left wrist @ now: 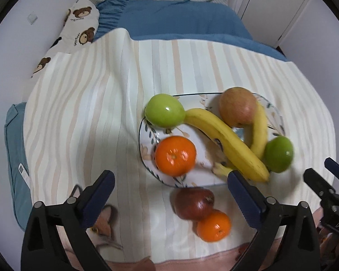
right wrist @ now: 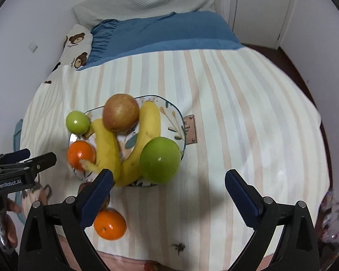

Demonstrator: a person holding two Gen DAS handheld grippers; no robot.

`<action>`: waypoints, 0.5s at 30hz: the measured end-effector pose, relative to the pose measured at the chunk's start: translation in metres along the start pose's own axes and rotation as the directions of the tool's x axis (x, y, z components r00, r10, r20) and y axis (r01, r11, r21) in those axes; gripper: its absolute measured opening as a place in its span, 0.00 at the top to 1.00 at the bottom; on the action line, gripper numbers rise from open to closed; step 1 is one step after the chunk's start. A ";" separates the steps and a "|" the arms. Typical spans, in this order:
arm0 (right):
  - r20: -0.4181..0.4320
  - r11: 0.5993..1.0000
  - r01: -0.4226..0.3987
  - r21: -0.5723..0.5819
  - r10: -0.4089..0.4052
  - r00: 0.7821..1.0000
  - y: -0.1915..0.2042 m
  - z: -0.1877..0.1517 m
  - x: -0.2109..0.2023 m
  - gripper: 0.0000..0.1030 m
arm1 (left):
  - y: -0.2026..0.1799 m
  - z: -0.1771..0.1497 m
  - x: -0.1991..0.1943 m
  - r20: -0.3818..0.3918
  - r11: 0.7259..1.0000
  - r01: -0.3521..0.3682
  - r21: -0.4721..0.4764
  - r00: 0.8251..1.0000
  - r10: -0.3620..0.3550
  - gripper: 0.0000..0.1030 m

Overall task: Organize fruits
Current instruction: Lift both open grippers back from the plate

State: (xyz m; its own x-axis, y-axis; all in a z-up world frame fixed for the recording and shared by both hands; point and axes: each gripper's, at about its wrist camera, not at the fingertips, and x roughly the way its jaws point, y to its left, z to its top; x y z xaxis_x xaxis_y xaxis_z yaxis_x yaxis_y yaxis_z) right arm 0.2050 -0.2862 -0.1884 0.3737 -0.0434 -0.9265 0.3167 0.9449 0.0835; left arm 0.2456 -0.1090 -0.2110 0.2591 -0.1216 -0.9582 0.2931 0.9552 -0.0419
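Left gripper (left wrist: 170, 181): jaws spread wide, nothing between the pads, holding nothing. Ahead of it on the striped bedspread (left wrist: 90, 103) sits the floral plate (left wrist: 144, 135). On the plate, left to right: green apple (left wrist: 165, 110) on the far-left rim, orange (left wrist: 175, 155) just ahead of the gripper gap, two bananas (left wrist: 226, 144) joined at the stem, red-yellow apple (left wrist: 237, 107) at the far side, second green apple (left wrist: 279, 153) on the right rim beyond the right finger. Off the plate, between the fingers and close to the camera: dark red apple (left wrist: 194, 203) touching a second orange (left wrist: 213, 225).

Right gripper (right wrist: 169, 181): also wide open, empty. In its view the plate (right wrist: 169, 110) lies ahead and left of the gap; the large green apple (right wrist: 160, 160) is nearest, just ahead of the opening. The loose orange (right wrist: 110, 224) lies beside the left finger, on the bedspread. Blue pillow (right wrist: 165, 31) further ahead.
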 end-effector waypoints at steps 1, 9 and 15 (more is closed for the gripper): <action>0.008 1.000 0.004 -0.006 -0.004 1.000 0.002 -0.004 -0.007 0.02 | 0.000 -0.002 -0.005 0.011 1.000 0.001 -0.003 1.000 -0.001 0.01; 0.054 0.999 0.023 -0.034 -0.021 0.998 0.017 -0.033 -0.051 0.02 | -0.014 -0.034 -0.048 0.112 1.000 -0.023 0.003 0.993 0.022 0.01; 0.143 0.999 0.031 -0.026 -0.027 0.989 0.016 -0.049 -0.094 0.02 | -0.018 -0.054 -0.088 0.221 0.998 -0.060 0.018 0.974 0.055 0.01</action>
State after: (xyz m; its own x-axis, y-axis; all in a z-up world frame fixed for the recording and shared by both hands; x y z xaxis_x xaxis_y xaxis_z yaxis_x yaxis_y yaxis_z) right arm 0.1322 -0.2511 -0.1174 0.4863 -0.1147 -0.8663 0.3055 0.9511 0.0456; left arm 0.1678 -0.1010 -0.1417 0.4718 -0.1259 -0.8727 0.2932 0.9558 0.0207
